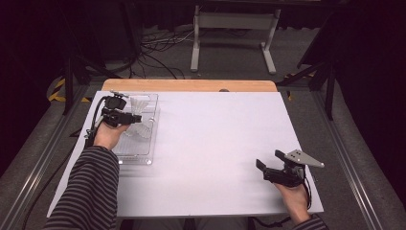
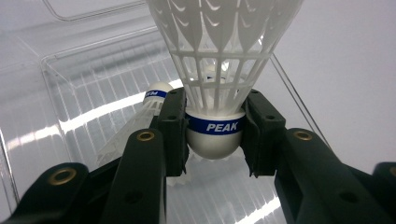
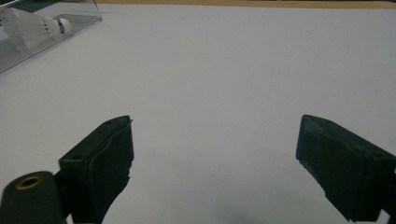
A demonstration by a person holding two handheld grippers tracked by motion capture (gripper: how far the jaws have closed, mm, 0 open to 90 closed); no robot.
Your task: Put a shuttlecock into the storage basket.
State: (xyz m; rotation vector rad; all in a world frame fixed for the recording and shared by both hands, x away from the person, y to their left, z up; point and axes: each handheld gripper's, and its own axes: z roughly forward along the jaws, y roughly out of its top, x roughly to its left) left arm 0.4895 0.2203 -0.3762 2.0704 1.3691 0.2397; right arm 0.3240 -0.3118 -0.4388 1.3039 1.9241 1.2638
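Shuttlecock point(image 2: 219, 70) cork is pinched between the pads of the left gripper point(image 2: 215, 133), at the blue band, with the white skirt flaring away from the jaws. It is held just above the clear plastic tray point(image 1: 152, 139), which lies at the left edge of the white table point(image 1: 215, 143), toward the far left corner. A second shuttlecock point(image 2: 149, 100) is seen lying on its side in the tray, close behind the held one. The right gripper point(image 1: 269, 161) is rested near the right front corner, its jaws spread wide with nothing between them. A slip is judged possible, since the rounded cork offers little flat surface to the pads; the lattice skirt could also be snagged on the tray wall or knocked against the lying shuttlecock.
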